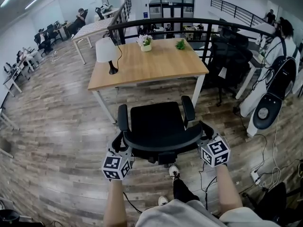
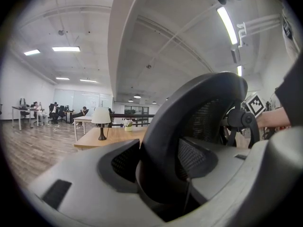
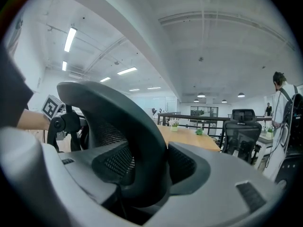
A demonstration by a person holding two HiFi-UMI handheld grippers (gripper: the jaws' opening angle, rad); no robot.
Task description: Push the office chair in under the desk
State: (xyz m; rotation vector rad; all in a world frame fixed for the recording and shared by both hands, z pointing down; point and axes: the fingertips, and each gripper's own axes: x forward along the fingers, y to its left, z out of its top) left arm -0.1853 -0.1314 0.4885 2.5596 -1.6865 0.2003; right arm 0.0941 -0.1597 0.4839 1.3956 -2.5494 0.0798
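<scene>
A black office chair [image 1: 158, 124] stands on the wooden floor just in front of me, its seat facing the light wooden desk [image 1: 151, 63] but still outside it. My left gripper [image 1: 124, 148] is shut on the left end of the chair's curved backrest [image 2: 189, 122]. My right gripper [image 1: 203, 138] is shut on the right end of the same backrest [image 3: 128, 136]. In both gripper views the grey jaws clamp the dark mesh-backed rim from both sides. The armrests [image 1: 123, 117] point toward the desk.
On the desk stand a white lamp [image 1: 106, 51], a small potted flower [image 1: 145, 42] and a green plant [image 1: 180, 44]. Black chairs [image 1: 227, 56] and a railing [image 1: 165, 22] stand at the right and behind. Cables and a power strip [image 1: 255, 176] lie on the floor at right. People sit far left.
</scene>
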